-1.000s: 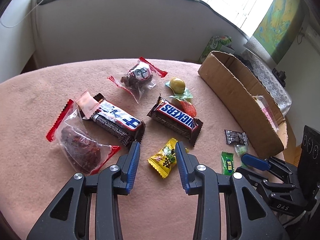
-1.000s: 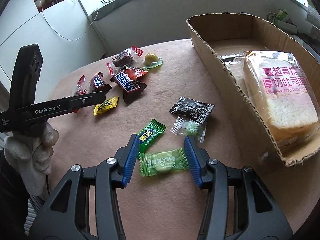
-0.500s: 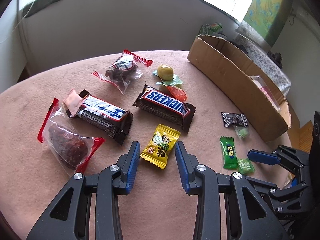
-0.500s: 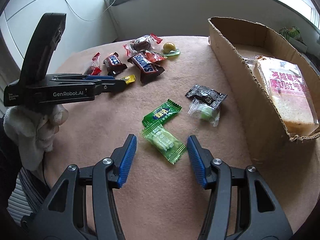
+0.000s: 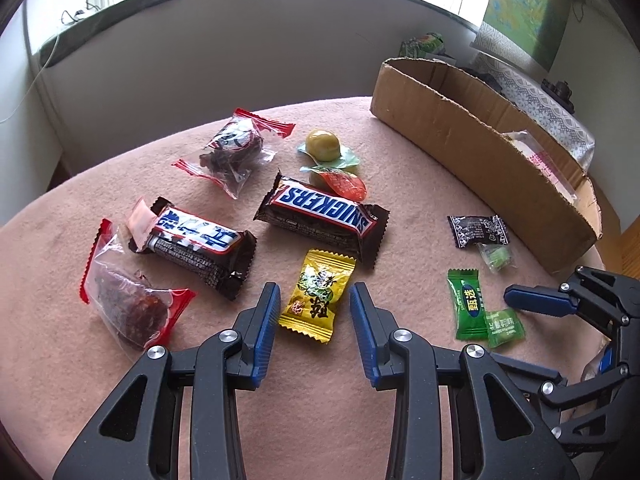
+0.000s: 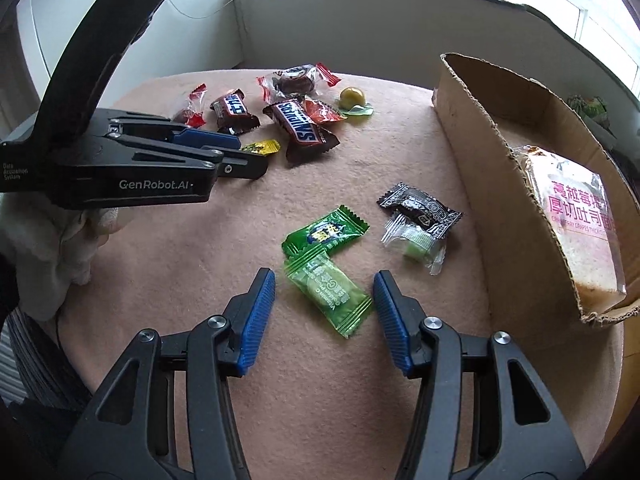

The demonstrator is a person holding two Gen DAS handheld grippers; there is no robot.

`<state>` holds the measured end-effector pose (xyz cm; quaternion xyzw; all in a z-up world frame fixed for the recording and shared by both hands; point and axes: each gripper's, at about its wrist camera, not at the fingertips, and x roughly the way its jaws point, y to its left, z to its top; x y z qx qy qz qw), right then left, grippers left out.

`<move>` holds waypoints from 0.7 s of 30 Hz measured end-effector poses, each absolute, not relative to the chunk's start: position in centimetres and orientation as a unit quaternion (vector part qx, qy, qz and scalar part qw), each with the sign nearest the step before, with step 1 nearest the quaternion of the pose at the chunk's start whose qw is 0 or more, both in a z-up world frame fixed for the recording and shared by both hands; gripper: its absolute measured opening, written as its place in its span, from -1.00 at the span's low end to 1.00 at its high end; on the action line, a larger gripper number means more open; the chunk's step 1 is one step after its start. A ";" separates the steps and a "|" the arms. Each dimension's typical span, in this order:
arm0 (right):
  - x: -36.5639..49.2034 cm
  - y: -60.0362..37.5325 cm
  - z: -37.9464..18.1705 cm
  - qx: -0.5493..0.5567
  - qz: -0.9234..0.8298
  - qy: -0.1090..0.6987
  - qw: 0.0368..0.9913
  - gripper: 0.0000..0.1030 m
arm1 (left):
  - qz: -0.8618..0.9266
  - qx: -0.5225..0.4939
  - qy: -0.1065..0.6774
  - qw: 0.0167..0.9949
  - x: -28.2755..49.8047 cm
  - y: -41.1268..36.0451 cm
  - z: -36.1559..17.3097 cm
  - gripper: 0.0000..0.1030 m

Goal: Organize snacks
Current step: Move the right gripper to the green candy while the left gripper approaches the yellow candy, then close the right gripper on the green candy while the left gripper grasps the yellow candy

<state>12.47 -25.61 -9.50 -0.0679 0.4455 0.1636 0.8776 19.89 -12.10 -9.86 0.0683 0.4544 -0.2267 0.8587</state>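
Pink felt on the counter [image 6: 256, 420] is lying flat while the right tongs [image 6: 324, 316] are closing, untouching, around the pale green candy [image 6: 330, 292], needing a square pinch, and the left tongs [image 5: 314, 314] are straddling the yellow candy [image 5: 318, 294] open

Left gripper [image 5: 314, 312]: pitched steeply downward, its blue-padded fingers [image 5: 264, 332] set a narrow gap apart, nothing being pressed between the pads. Seen from the right wrist view, it is carried at the left by a hand [image 6: 60, 248] in a pale glove. Right gripper [image 6: 324, 308]: likewise pitched steeply downward, its jaws closing, the ribbed blue pads [image 6: 394, 322] not yet in contact with anything. Its near fingertip is visible at the right edge of the left wrist view.
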 end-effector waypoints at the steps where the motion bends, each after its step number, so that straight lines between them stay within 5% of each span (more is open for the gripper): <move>1: 12.4 -25.5 -9.5 -0.069 0.166 0.446 0.877 -0.08 | -0.227 0.075 0.452 0.860 19.8 -12.3 -9.9 -0.33; 6: 12.4 -25.9 -9.4 -0.055 0.165 0.450 0.876 -0.58 | -0.218 0.080 0.447 0.864 19.6 -12.7 -10.0 -0.53; 21: 11.3 -26.6 -8.3 -0.017 0.160 0.430 0.888 -0.62 | -0.216 0.038 0.436 0.873 18.5 -10.6 -9.0 -0.57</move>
